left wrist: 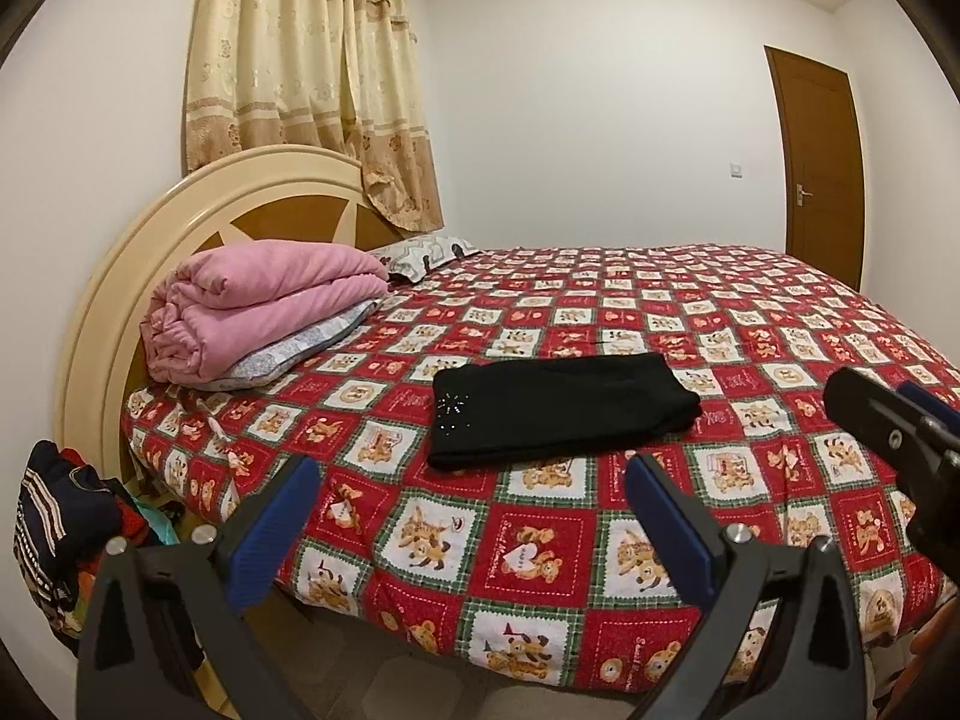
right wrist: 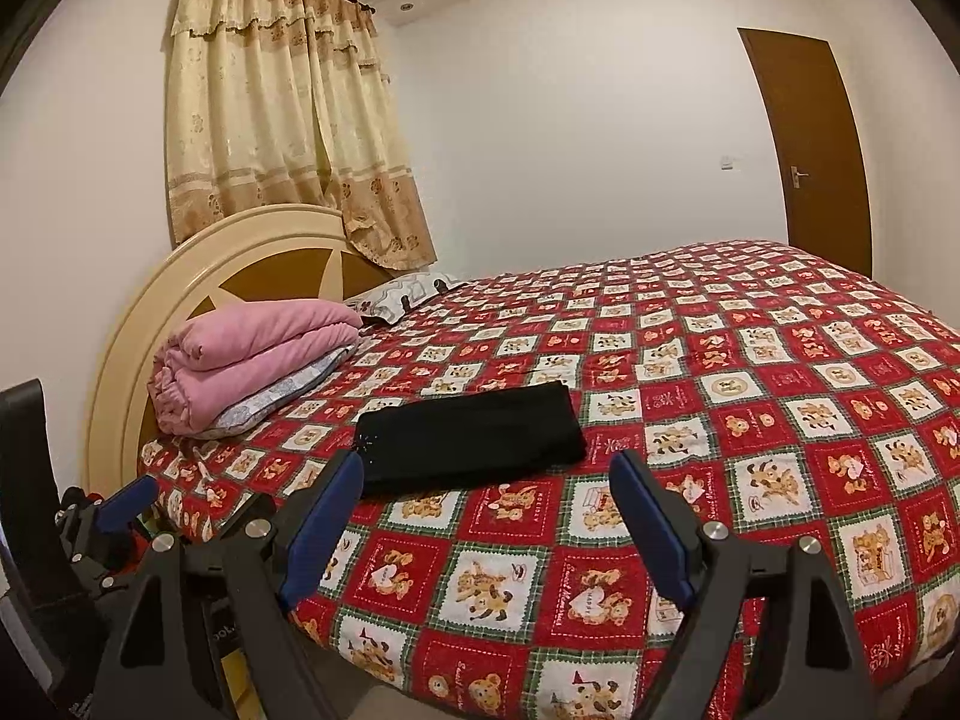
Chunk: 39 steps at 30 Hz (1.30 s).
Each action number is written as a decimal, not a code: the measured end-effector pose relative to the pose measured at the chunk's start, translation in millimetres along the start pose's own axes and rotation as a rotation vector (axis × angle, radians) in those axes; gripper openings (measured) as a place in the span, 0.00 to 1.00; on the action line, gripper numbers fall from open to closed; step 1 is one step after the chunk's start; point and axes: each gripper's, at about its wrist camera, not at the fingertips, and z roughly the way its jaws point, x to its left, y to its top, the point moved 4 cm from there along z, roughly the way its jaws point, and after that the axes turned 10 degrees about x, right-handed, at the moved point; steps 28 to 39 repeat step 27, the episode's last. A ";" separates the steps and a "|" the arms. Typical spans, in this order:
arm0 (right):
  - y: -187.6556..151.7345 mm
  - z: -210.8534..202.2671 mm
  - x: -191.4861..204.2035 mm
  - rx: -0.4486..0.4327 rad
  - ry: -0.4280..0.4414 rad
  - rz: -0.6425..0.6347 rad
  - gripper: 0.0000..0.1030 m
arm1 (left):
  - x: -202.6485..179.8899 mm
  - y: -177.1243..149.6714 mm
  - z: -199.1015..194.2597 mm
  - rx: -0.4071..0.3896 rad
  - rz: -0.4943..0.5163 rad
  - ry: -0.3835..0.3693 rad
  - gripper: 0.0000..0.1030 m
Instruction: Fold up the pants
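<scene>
— Pants (left wrist: 561,408), where are they from the left wrist?
— Folded into a flat black rectangle on the bed (left wrist: 810,324), just beyond the left gripper (left wrist: 471,516), whose blue-padded jaws stand wide with nothing between them. Small sparkly studs dot one corner.

— And from the right wrist?
— Same soft black bundle ahead, left of centre, apart from the right gripper (right wrist: 486,510), also wide and empty. Checked red quilt with bear squares, pink blanket (right wrist: 252,360) by the rounded headboard (right wrist: 180,276), possibly on a pillow; curtain (right wrist: 276,120), brown door (right wrist: 822,144).
</scene>
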 end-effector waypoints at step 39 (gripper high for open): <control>-1.7 -1.3 -0.8 -0.004 -0.009 0.010 0.83 | -0.2 3.8 2.4 0.005 -0.011 -0.033 1.00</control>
